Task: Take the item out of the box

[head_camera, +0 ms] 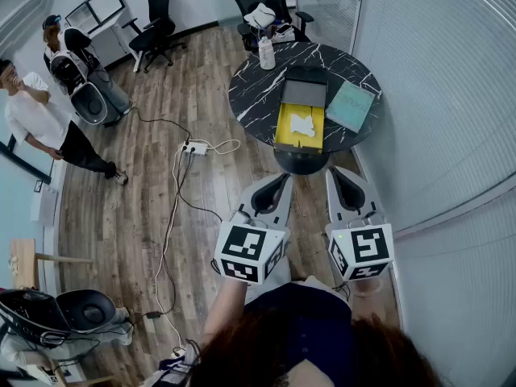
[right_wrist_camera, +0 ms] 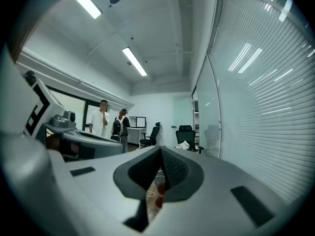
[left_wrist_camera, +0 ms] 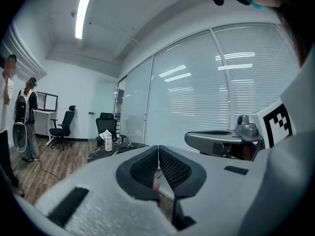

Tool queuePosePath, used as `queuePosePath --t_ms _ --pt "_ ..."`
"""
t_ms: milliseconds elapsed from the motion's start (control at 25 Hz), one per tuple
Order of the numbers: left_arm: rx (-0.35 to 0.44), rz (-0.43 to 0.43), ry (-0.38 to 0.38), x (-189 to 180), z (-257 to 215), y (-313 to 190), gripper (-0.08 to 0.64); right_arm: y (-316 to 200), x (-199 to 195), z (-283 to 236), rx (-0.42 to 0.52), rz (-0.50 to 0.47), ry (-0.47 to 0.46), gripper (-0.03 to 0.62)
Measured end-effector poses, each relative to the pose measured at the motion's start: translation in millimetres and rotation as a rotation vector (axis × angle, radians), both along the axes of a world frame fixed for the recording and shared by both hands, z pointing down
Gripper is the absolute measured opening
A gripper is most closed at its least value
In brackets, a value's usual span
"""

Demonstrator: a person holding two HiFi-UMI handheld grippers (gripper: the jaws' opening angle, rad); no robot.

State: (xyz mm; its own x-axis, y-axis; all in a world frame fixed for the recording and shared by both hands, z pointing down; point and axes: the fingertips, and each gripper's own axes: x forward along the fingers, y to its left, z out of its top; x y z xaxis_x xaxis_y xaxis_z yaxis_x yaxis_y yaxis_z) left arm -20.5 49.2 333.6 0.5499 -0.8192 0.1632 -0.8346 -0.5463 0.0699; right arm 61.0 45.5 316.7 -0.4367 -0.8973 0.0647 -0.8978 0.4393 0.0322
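On the round dark worktop [head_camera: 258, 95], well ahead of both tools, the open box [head_camera: 284, 127] shows a yellow lining w/ the white item [head_camera: 303, 124] lying flat inside, grey lid [head_camera: 305, 93] folded back beyond it. Item looks small, light, prob. soft or thin, so a gentle pinch at 1 edge seems safest. Left tongs [head_camera: 282, 180] and right tongs [head_camera: 339, 174] are each pressed together on nothing, held near the person's body. Item's thickness, material and whether it's seated in an insert can't be read at this range; neither gripper view resolves the box.
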Motion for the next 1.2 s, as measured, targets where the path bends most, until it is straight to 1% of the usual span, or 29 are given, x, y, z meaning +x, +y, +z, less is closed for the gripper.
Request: queuePosePath --t_ms 160,400,720,960,1200 --pt "0.01 0.008 -0.005 -0.6 -0.9 -2.6 0.028 -2.6 0.0 -0.2 0.002 0.003 -0.008 0.024" --pt "0.01 0.012 0.001 -4.8 0.3 -14.2 0.028 -15.2 -6.1 5.5 -0.025 -0.003 -0.008 0.023" --pt "0.021 0.031 0.003 -15.3 0.6 -39.2 0.028 -42.9 -25.0 6.1 -0.003 -0.007 0.012 0.025" --pt "0.032 0.053 0.005 -25.4 -0.5 -56.3 0.028 -60.4 -35.7 3.0 0.007 0.011 0.024 0.025" --pt "0.022 0.072 0.02 -27.1 -0.1 -69.4 0.028 -70.4 -39.4 1.2 0.004 0.02 0.038 0.025"
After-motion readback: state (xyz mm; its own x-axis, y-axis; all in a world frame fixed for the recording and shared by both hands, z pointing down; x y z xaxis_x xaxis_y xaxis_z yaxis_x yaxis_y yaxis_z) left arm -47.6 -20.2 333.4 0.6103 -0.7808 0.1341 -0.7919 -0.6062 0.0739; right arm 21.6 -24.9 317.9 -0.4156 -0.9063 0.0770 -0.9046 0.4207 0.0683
